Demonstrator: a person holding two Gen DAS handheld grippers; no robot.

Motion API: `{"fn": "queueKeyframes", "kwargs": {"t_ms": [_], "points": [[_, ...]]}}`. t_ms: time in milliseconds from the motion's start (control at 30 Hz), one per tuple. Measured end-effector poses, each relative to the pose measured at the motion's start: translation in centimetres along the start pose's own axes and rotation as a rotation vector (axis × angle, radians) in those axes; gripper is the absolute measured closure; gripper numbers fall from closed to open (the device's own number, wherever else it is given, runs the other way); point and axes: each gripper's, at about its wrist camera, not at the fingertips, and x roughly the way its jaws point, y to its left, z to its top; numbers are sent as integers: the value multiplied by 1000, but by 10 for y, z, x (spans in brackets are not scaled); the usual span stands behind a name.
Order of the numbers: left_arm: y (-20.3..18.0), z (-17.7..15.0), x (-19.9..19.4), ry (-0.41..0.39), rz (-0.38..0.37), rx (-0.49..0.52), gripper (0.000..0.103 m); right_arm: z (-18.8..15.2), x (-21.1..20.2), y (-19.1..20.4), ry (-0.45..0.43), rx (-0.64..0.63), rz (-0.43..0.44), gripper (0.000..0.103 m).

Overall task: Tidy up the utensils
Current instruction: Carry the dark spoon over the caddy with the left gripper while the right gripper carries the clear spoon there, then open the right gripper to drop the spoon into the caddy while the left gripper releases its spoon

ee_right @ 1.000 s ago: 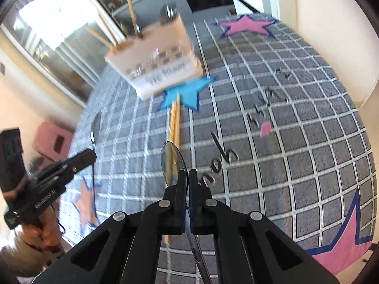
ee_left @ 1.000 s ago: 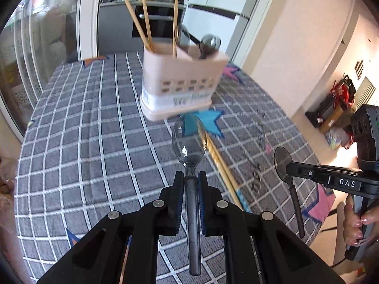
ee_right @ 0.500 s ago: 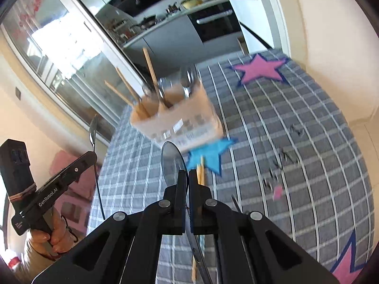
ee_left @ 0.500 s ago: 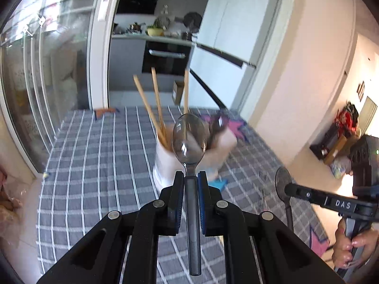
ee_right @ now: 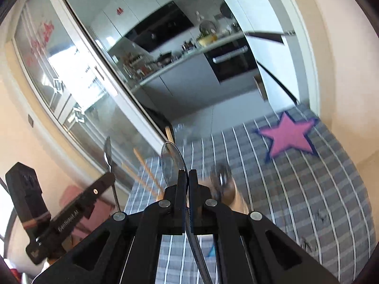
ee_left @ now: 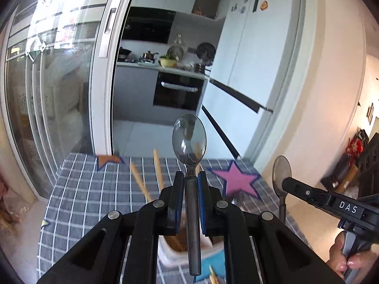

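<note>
1. With both hands up over the table, each gripper carries one spoon; the target pale plastic utensil caddy (ee_left: 183, 252) sits low at 6 o'clock in the left wrist view, mostly hidden behind the left gripper (ee_left: 190, 184).
2. Left gripper: jaws narrow, clamped on the handle of a grey metal spoon with shiny oval bowl (ee_left: 189, 139). Spoon's long axis runs 6-to-12 o'clock, bowl up and forward, handle end hanging back below the jaws.
3. Right gripper (ee_right: 188, 181): jaws closed tight on a second metal spoon seen edge-on (ee_right: 171, 163), bowl at 12 o'clock, thin handle trailing down toward 6.
4. In the right wrist view the caddy is a blurred tan patch at about 5 o'clock from the fingertips, just under them; wooden chopsticks (ee_right: 146, 172) stick out of it toward 10 o'clock.
5. Key relation: caddy lies below and slightly ahead of both grippers, so both spoons likely need tipping handle-down to drop in. Which hand is nearer, I cannot tell.
6. Grey checked tablecloth with pink star (ee_right: 289, 136) spreads at 1–3 o'clock, well apart from the caddy.
</note>
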Motion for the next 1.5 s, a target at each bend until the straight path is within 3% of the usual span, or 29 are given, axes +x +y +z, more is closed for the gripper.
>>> {"fn": "queueKeyframes", "kwargs": {"t_ms": [233,567,1067,1400,1500], "points": [[-5,6,26,-75,32,20,60,22,37,8,-90,-61,-6,101],[-9,-26,53,-133,90,48,60,14,89,2,-121,-165,-23,101],[-21,-82,60,-94,199,160,59,-40,97,-16,-49,-251,-63,101],[-16,-85,53,-25,188,133,59,-39,94,-18,23,-249,-90,99],[-13,-83,46,-10,184,112,59,-41,88,-17,38,-248,-103,85]]}}
